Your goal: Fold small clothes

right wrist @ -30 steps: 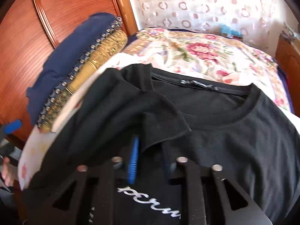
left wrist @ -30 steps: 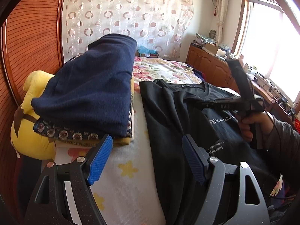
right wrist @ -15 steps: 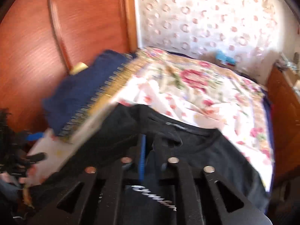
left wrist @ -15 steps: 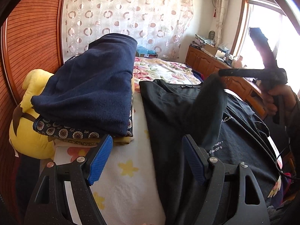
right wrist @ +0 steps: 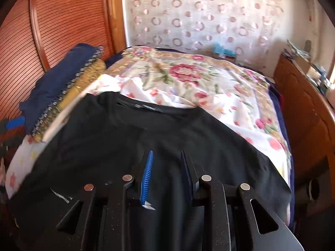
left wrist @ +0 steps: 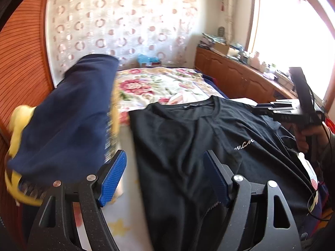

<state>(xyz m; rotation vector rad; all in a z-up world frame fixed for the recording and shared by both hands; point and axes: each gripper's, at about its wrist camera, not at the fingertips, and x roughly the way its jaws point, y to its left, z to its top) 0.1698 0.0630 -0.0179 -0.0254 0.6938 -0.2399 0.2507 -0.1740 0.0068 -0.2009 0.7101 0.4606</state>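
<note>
Your black T-shirt was spread flat on the bed, neck end toward the patterned curtain. It looked like soft, matte knit with a ribbed round collar, plus a narrow neck label I couldn't read. White cursive script ran across the chest; only something like "nan" showed, the rest was lost in a fold.

Your left gripper hung over the shirt's left edge with its jaws wide apart and nothing between the ribbed blue pads. Your right gripper sat low over the middle of the shirt. Its jaws had just been opening, a narrow gap now, with no cloth caught between them.

Left of the shirt sat a stack: a fuzzy navy blanket on top, a dotted-trim layer below, and a yellow plush toy against the slatted wooden headboard. The bedspread was white with pink flowers.
</note>
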